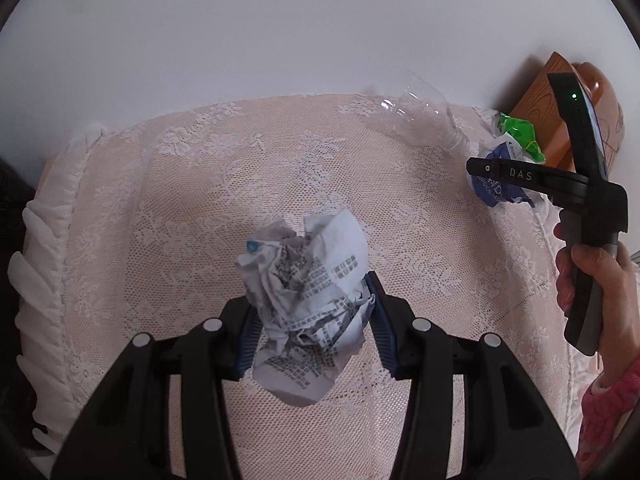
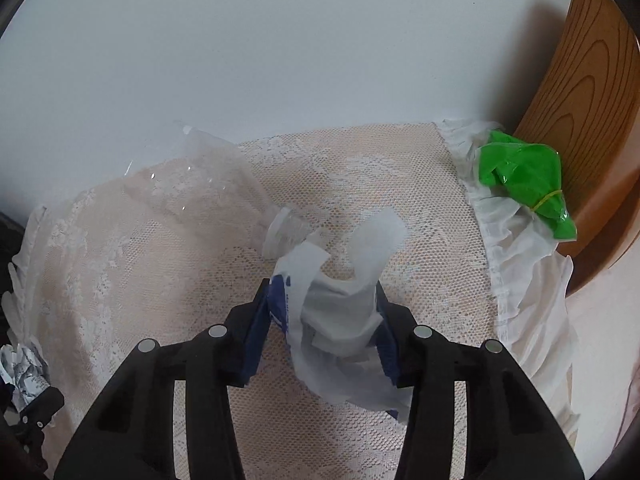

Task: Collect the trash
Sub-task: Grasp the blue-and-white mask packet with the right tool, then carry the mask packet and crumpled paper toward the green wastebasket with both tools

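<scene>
My left gripper is shut on a crumpled printed paper ball and holds it above the lace cloth. My right gripper is shut on a white and blue plastic wrapper; the wrapper also shows in the left wrist view, at the right edge of the cloth. A crushed clear plastic bottle lies on the cloth at the back, its neck near the wrapper. A green plastic bag lies on the cloth's frilled right edge.
A brown wooden board leans against the white wall behind the green bag. The cloth's frilled edges fall away at the left and right. The person's hand holds the right gripper's handle at the right.
</scene>
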The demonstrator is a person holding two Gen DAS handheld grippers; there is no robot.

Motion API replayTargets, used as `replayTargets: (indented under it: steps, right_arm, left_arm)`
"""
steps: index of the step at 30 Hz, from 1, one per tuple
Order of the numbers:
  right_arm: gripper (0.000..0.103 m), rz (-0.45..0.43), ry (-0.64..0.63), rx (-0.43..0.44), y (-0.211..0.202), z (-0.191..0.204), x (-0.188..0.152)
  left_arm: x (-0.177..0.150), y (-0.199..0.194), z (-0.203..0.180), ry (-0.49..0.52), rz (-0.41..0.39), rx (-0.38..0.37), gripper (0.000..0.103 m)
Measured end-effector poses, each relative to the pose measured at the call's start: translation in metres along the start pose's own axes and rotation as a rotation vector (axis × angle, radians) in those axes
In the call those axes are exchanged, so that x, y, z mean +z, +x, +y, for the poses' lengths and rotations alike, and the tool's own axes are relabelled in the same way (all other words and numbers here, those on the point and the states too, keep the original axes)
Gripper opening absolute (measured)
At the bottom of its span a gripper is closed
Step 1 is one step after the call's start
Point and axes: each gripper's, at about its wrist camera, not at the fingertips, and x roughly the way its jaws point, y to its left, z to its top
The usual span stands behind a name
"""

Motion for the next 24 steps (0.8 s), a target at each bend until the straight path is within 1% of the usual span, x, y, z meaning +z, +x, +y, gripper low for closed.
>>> replayTargets:
  steps: [2,4,6,7,9,12,13,14,15,16,17,21,24]
  right_arm:
    - [0.047,-0.014,-0.001,0.01,-0.012,-0.001,-0.009]
    - [0.047,-0.035,0.02,0.03,-0.034,-0.004,-0.028]
    - [0.047,-0.065,0.053,0.069,-0.062,-0.008,-0.052]
    - [0.047,-0.075,0.064,0.08,-0.068,-0.012,-0.059]
    - [0.047,-0.1,0.103,0.113,-0.099,-0.016,-0.093]
    - [0.047,-0.117,0.138,0.129,-0.131,-0.019,-0.132]
    - [0.047,-0.117,0.156,0.131,-0.145,-0.02,-0.151]
    - [0.047,-0.115,0.171,0.128,-0.153,-0.018,-0.157]
    - [0.047,-0.106,0.204,0.117,-0.169,-0.022,-0.184]
    - [0.047,-0.102,0.218,0.112,-0.181,-0.02,-0.194]
    - [0.047,-0.095,0.242,0.103,-0.191,-0.022,-0.215]
    - [0.048,-0.063,0.288,0.089,-0.22,-0.021,-0.269]
    - [0.049,-0.045,0.31,0.077,-0.244,-0.025,-0.315]
  left_arm:
    - [-0.006,-0.006,-0.005,0.016,0.006,0.0,0.047]
    - [-0.014,-0.013,-0.008,0.023,0.015,-0.009,0.047]
    - [-0.025,-0.021,-0.014,0.038,0.021,-0.021,0.047]
    - [-0.031,-0.027,-0.018,0.049,0.021,-0.026,0.047]
    - [-0.044,-0.039,-0.027,0.087,0.02,-0.033,0.047]
    - [-0.068,-0.06,-0.045,0.176,0.017,-0.035,0.047]
    - [-0.077,-0.067,-0.051,0.204,0.015,-0.039,0.047]
    - [-0.086,-0.074,-0.057,0.228,0.016,-0.046,0.047]
    - [-0.095,-0.081,-0.064,0.248,0.021,-0.053,0.047]
    - [-0.105,-0.087,-0.07,0.264,0.026,-0.056,0.047]
    - [-0.114,-0.092,-0.078,0.279,0.031,-0.058,0.047]
    - [-0.152,-0.107,-0.106,0.31,0.058,-0.075,0.047]
    - [-0.175,-0.112,-0.126,0.329,0.091,-0.11,0.047]
